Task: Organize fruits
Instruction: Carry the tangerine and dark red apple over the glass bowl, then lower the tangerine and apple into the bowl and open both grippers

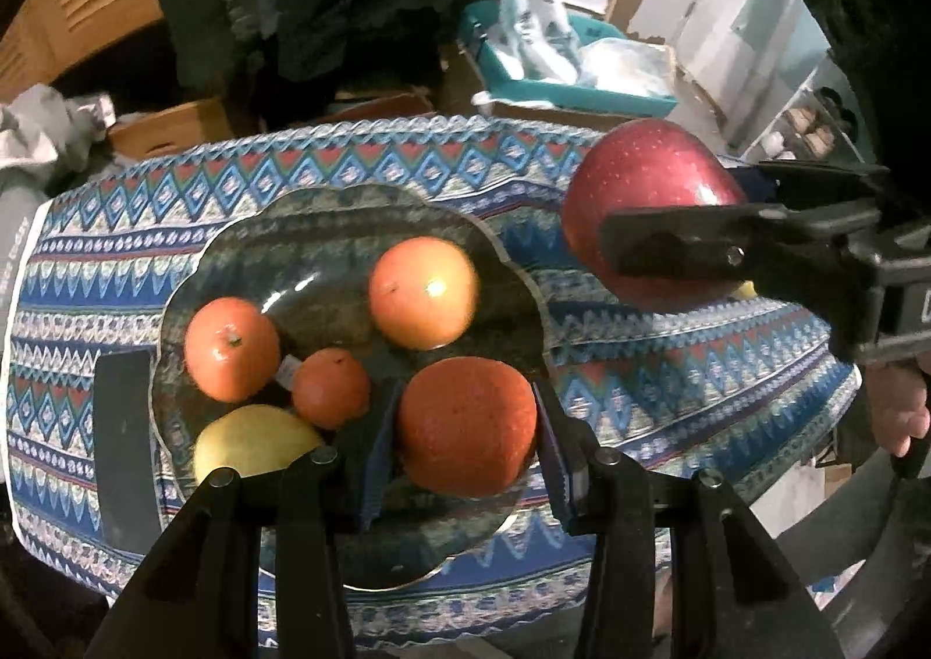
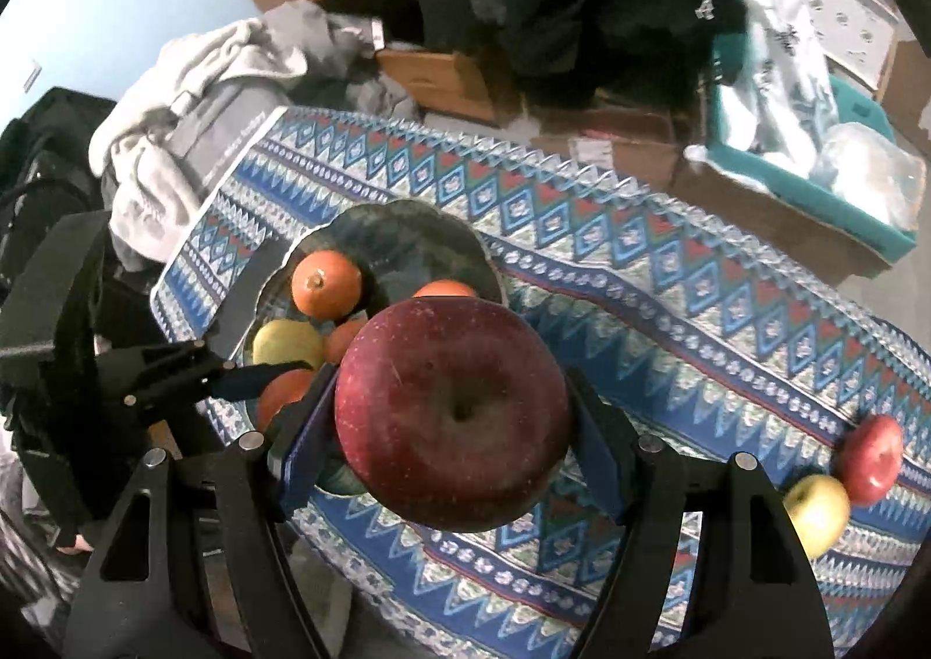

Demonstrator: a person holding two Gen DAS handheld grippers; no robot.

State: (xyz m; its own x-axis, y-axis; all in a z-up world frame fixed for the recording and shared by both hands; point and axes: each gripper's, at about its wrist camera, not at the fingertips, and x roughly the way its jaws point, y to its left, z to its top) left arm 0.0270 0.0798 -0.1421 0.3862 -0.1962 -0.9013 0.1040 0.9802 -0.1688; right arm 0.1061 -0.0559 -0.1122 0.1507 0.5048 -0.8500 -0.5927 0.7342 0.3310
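Observation:
A dark glass plate (image 1: pixel 349 211) lies on the patterned cloth. In it are three oranges (image 1: pixel 423 291), a yellow fruit (image 1: pixel 256 441) and a large orange (image 1: pixel 467 425). My left gripper (image 1: pixel 459 461) has its jaws around the large orange, over the plate. My right gripper (image 2: pixel 451 420) is shut on a big red apple (image 2: pixel 454 415) and holds it in the air to the right of the plate; it also shows in the left wrist view (image 1: pixel 646 182). A small red apple (image 2: pixel 871 458) and a yellow apple (image 2: pixel 817 513) lie on the cloth far right.
The patterned cloth (image 2: pixel 669 275) covers a small table. Behind it are cardboard boxes (image 2: pixel 442 71), a teal bin (image 2: pixel 809 182) with bags, and grey clothes (image 2: pixel 192 95) at the left. A dark strip (image 1: pixel 125 438) lies left of the plate.

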